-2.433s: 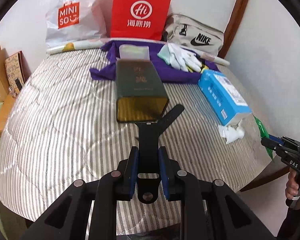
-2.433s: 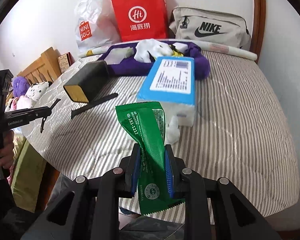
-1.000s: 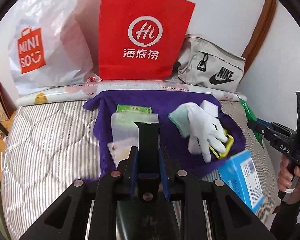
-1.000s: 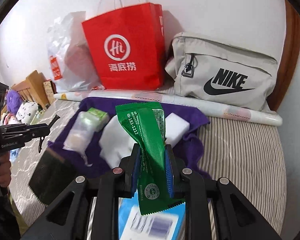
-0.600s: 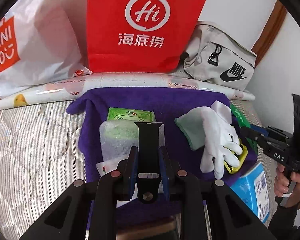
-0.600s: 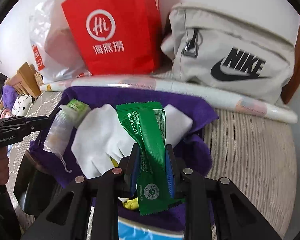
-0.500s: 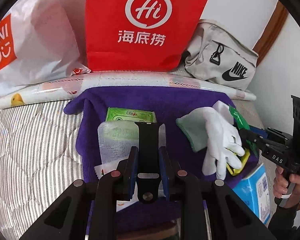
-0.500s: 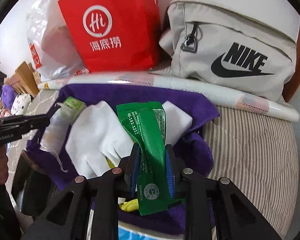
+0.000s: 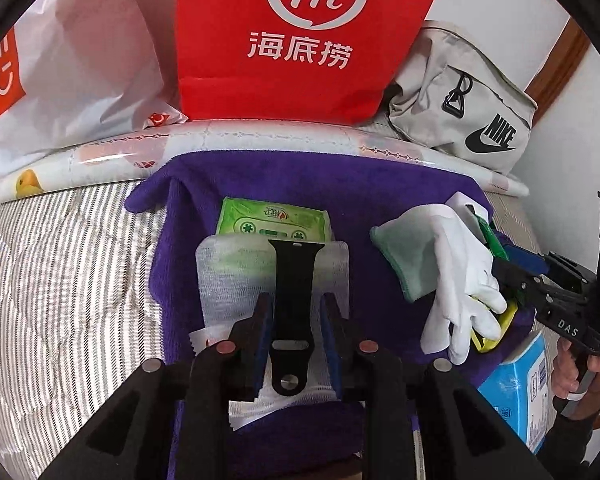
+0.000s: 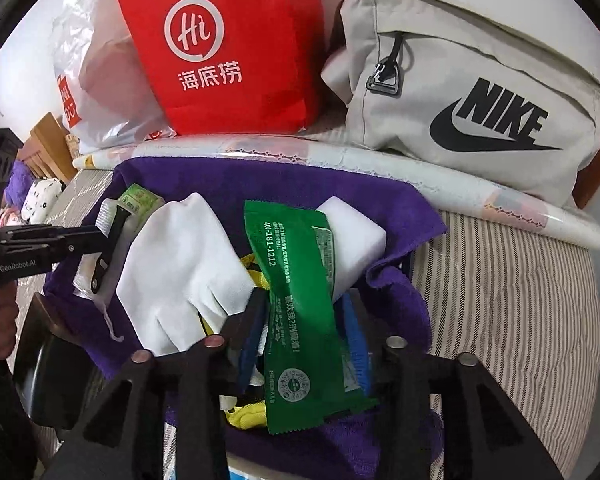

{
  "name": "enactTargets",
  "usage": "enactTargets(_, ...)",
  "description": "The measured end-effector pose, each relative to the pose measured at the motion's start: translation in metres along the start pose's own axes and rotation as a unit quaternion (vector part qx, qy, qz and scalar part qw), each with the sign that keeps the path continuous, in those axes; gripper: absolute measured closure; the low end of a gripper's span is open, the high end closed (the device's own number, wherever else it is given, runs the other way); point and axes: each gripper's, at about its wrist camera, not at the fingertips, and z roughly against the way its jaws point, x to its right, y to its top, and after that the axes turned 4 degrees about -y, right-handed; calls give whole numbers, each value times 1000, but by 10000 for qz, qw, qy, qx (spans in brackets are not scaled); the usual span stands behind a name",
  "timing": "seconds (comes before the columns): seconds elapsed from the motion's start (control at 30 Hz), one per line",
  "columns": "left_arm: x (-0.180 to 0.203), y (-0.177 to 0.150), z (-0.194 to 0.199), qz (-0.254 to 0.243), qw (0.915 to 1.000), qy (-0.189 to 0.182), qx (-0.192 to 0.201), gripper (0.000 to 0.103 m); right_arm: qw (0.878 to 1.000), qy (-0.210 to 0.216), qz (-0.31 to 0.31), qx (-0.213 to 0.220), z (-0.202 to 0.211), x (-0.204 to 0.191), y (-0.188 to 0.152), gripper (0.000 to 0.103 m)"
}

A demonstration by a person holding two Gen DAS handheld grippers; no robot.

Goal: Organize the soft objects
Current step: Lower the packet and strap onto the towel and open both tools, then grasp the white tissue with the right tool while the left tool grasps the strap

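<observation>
Releasing both loads over the purple towel [image 9: 340,196]: left gripper [image 9: 296,320] opening around black strap [image 9: 292,280], right gripper [image 10: 304,344] opening around green packet [image 10: 300,300], long axes along the fingers, pads clear.

I'm in a bedroom at home: a striped quilted mattress [image 9: 72,280] against a wooden headboard [image 9: 556,68], shopping bags [image 9: 300,40] and a Nike pouch [image 10: 480,100] heaped along the wall.
</observation>
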Motion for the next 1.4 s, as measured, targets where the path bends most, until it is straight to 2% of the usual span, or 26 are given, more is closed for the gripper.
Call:
enactTargets(0.13, 1, -3, 12, -35, 9999, 99, 63, 64, 9999, 123, 34, 40, 7, -3, -1, 54)
enactTargets(0.2, 1, -6, 22, -66, 9998, 141, 138, 55, 9999, 93, 46, 119, 15, -5, -2, 47)
enactTargets(0.27, 2, -9, 33, -89, 9995, 175, 240, 55, 9997, 59, 50, 216, 24, -6, -4, 44)
enactTargets(0.5, 12, -29, 72, -281, 9970, 132, 705, 55, 9991, -38, -60, 419, 61, -11, -15, 44)
enactTargets(0.63, 17, -48, 97, -283, 9936, 169, 1084, 55, 9982, 54, -292, 526, 85, -12, -28, 44)
enactTargets(0.7, 21, -56, 106, -268, 9927, 210, 1154, 55, 9972, 47, -463, 583, 94, -11, -36, 44)
enactTargets(0.87, 28, -83, 126, -321, 9935, 132, 1084, 55, 9950, 189, -730, 649, 121, -13, -62, 44)
enactTargets(1.03, 37, -118, 135, -502, 9945, 205, 897, 55, 9972, -212, -469, 548, 145, -30, -97, 44)
enactTargets(1.4, 38, -199, 140, -667, 9957, 195, 620, 54, 9990, 75, -121, 429, 175, -61, -194, 44)
